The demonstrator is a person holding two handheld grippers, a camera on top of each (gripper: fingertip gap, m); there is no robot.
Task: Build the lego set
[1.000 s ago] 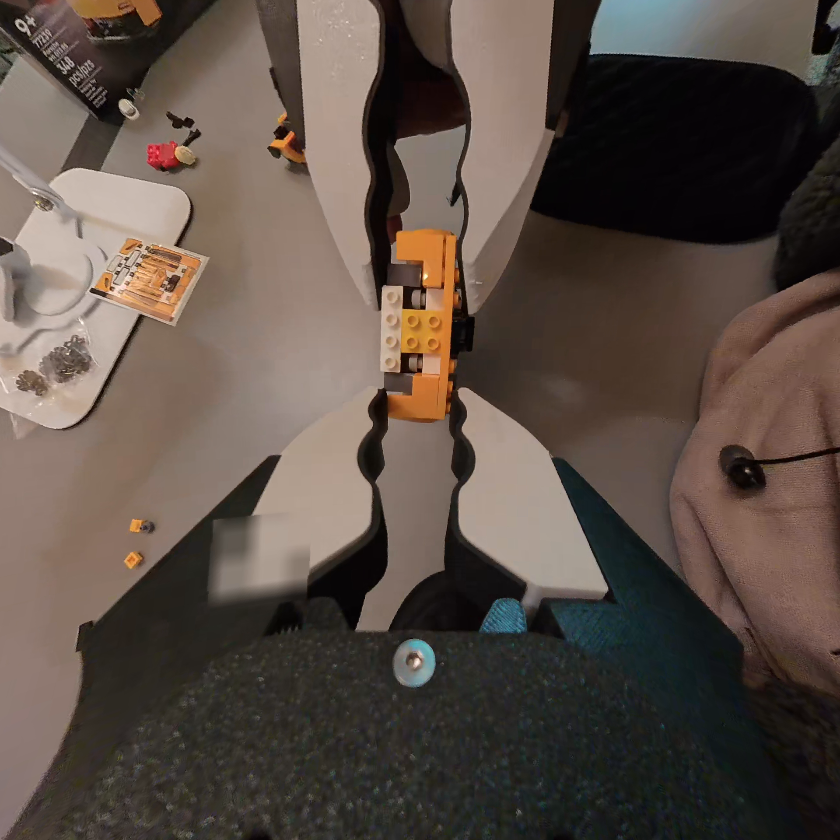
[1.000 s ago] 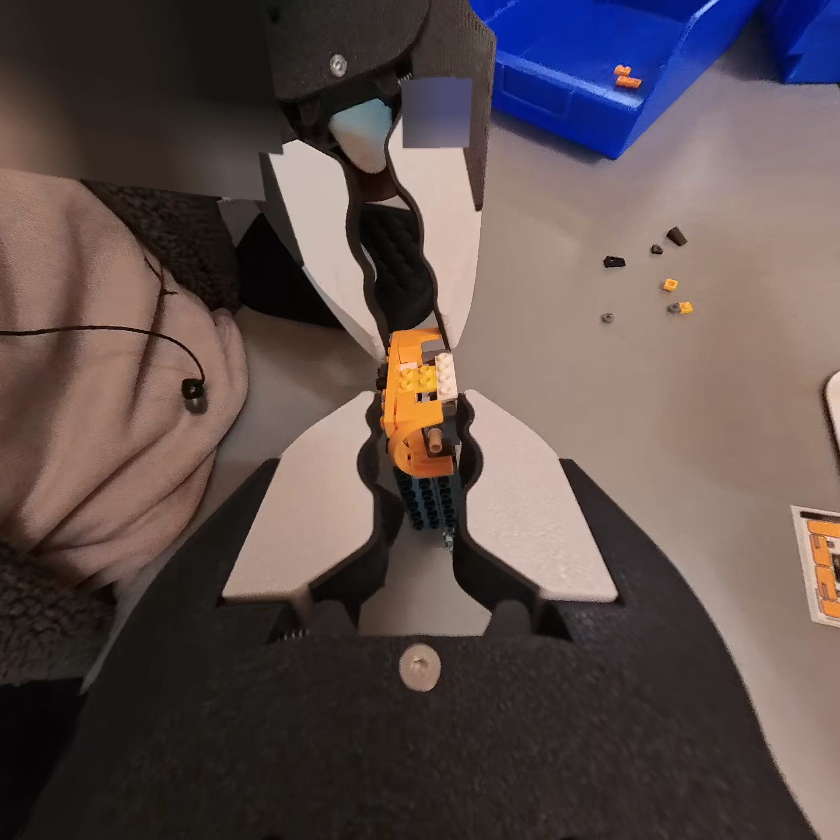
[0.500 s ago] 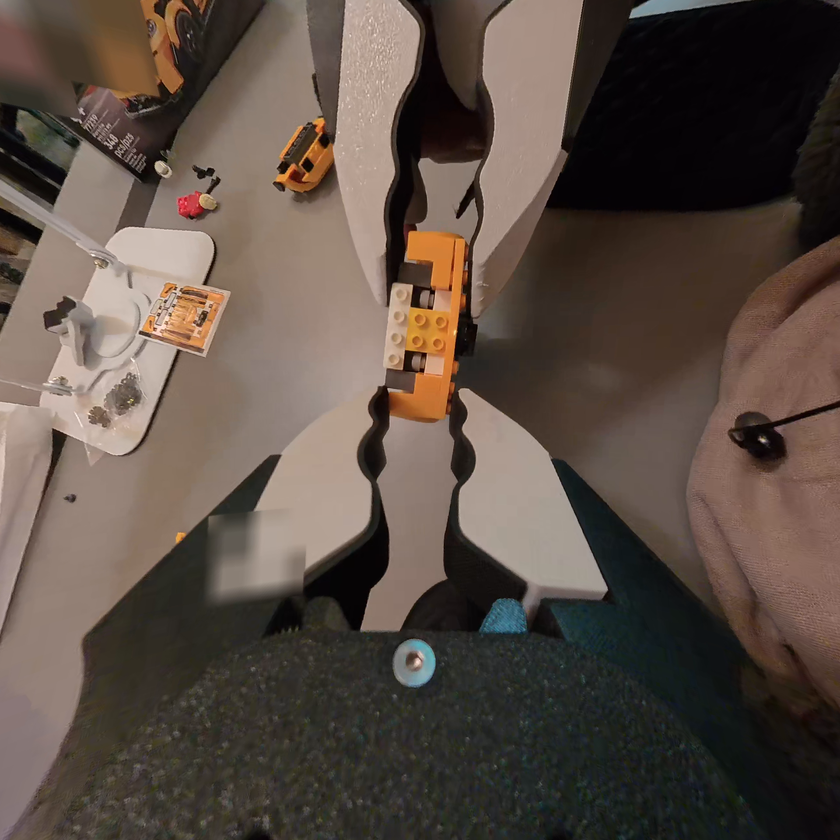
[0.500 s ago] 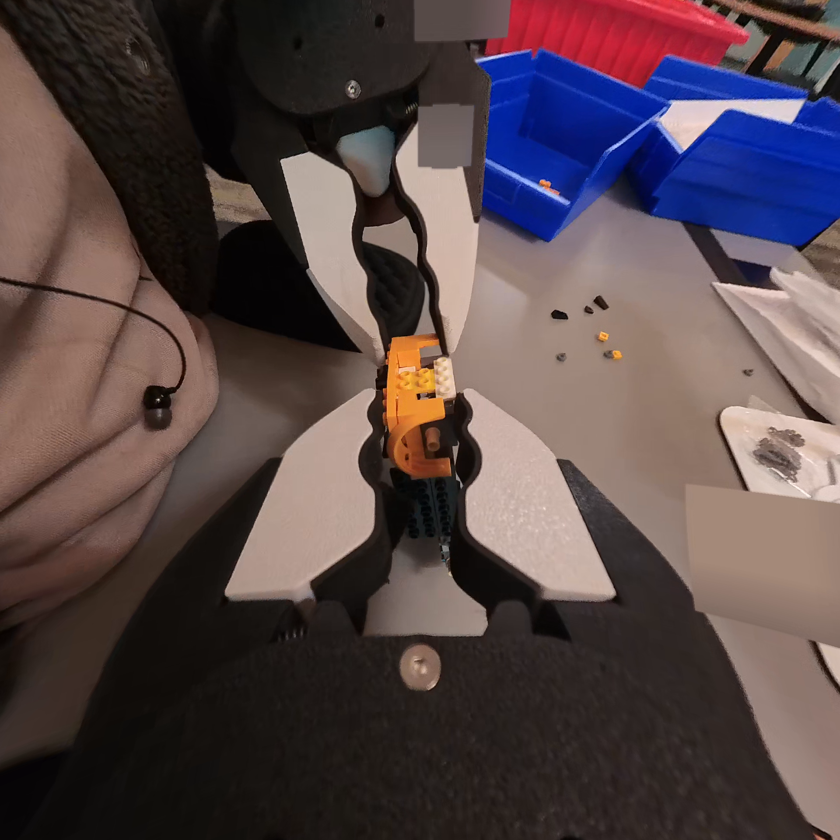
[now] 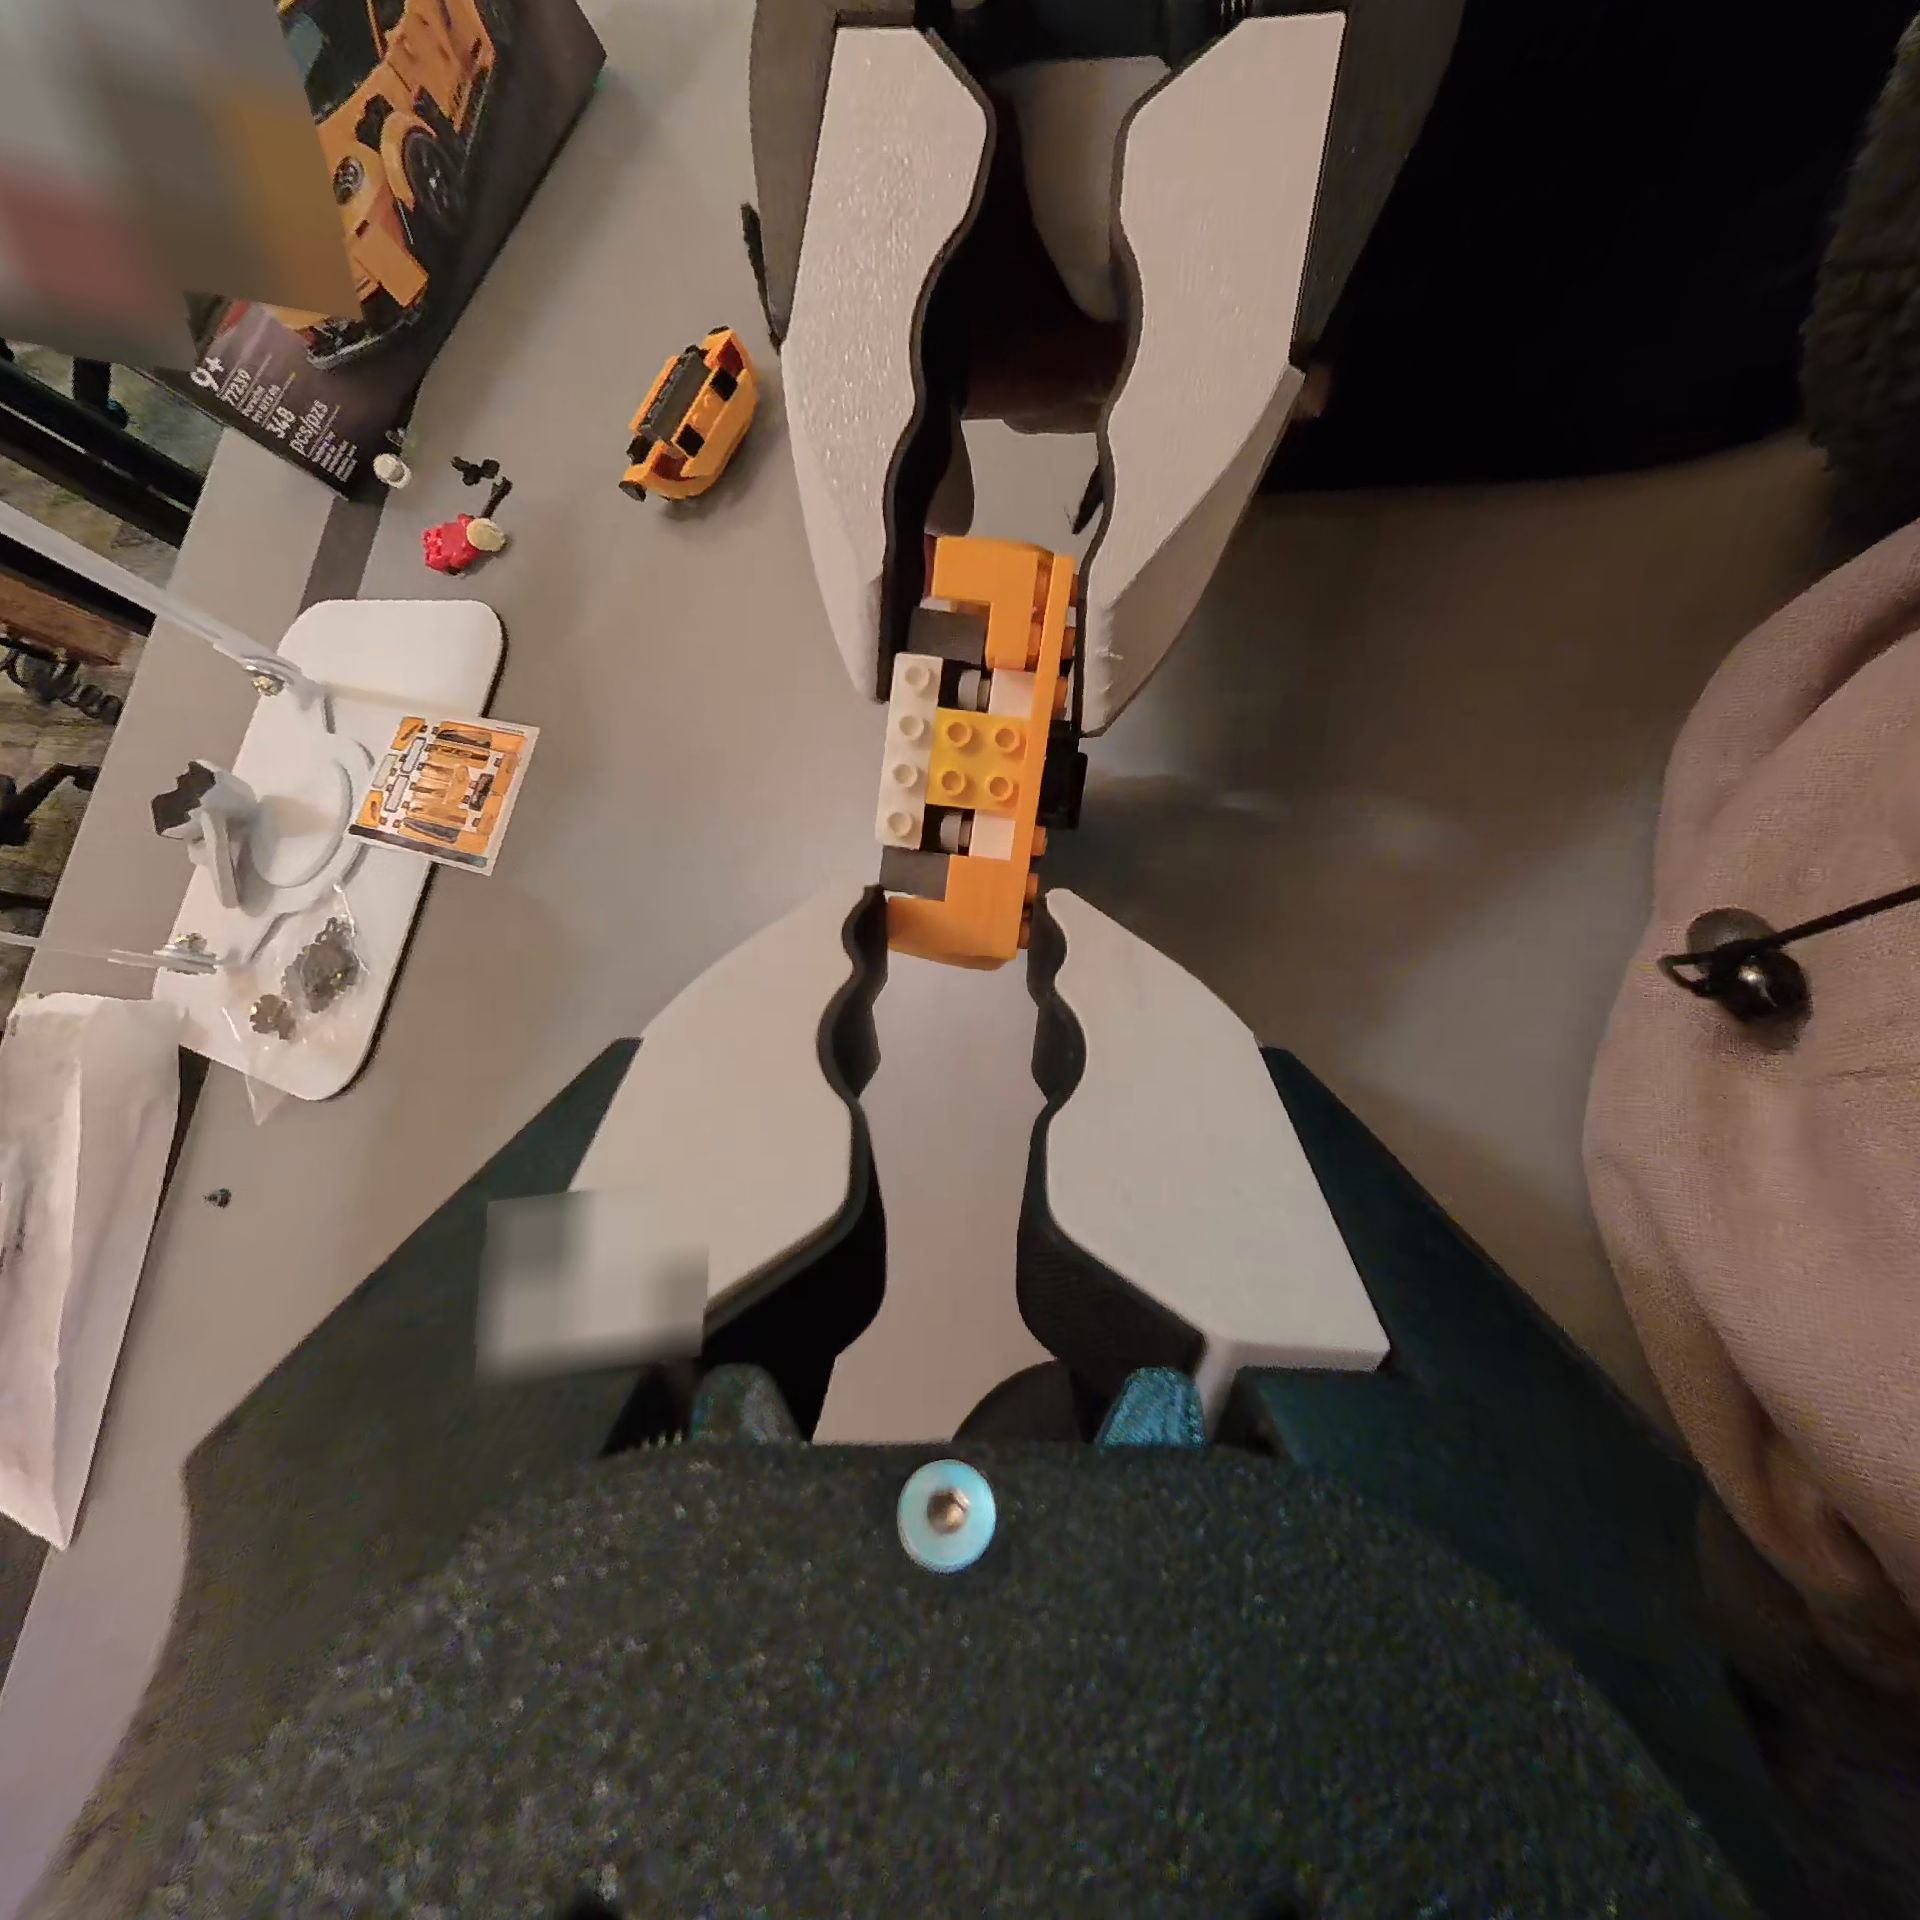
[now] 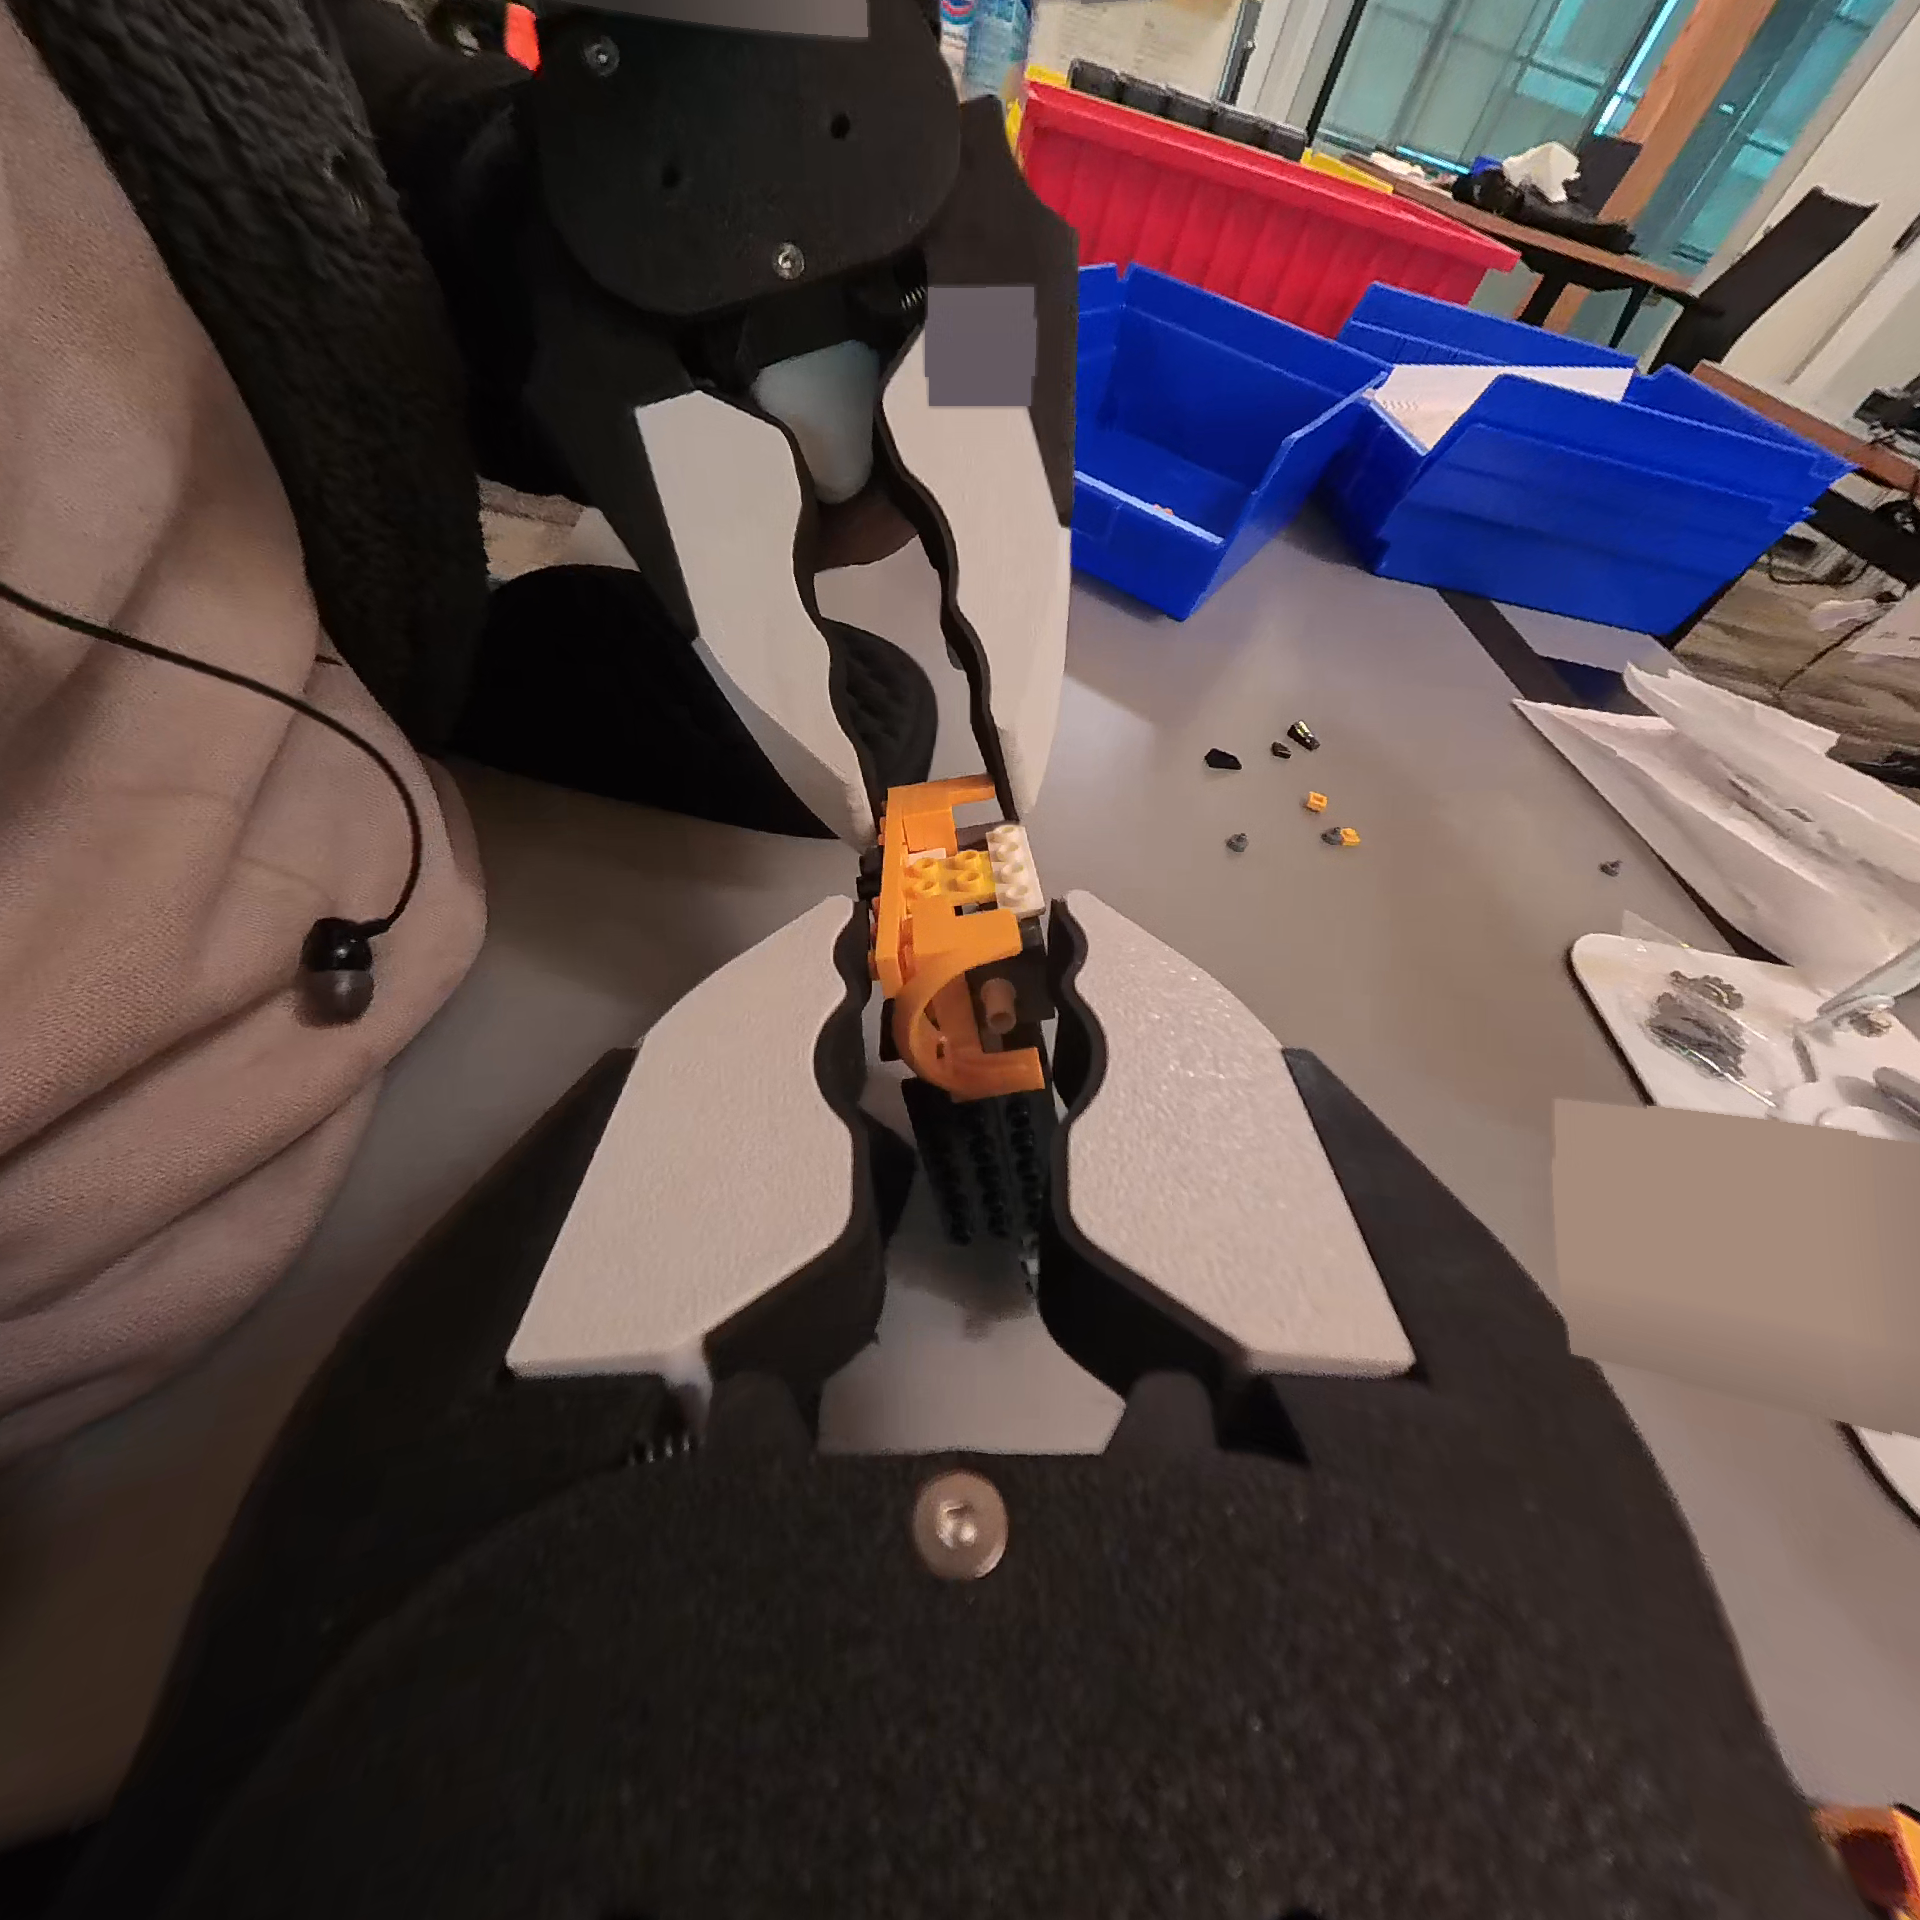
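An orange lego car assembly (image 5: 977, 748) with white, yellow and black bricks is held in the air between both grippers. My left gripper (image 5: 961, 920) is shut on its near end. My right gripper (image 5: 987, 675) comes in from the top and is shut on its far end. In the right wrist view the assembly (image 6: 956, 935) sits between my right gripper's (image 6: 956, 925) fingers, with a black studded plate (image 6: 987, 1164) running back between them. The left gripper (image 6: 940, 810) pinches the far end there.
On the grey table (image 5: 644, 644) lie a second orange car section (image 5: 691, 416), a red piece (image 5: 452, 540), the set box (image 5: 416, 208) and a white board (image 5: 343, 831) with a sticker sheet. Blue bins (image 6: 1195, 468), a red bin (image 6: 1247, 208), small loose pieces (image 6: 1299, 800) and paper bags (image 6: 1714, 810) lie to the right. A person's beige hoodie (image 5: 1766, 1143) is close by. My left and right fingertips are right by each other.
Both grippers have lifted and tilted together with the assembly, so more of the far table and bins shows. Both grips are unchanged.
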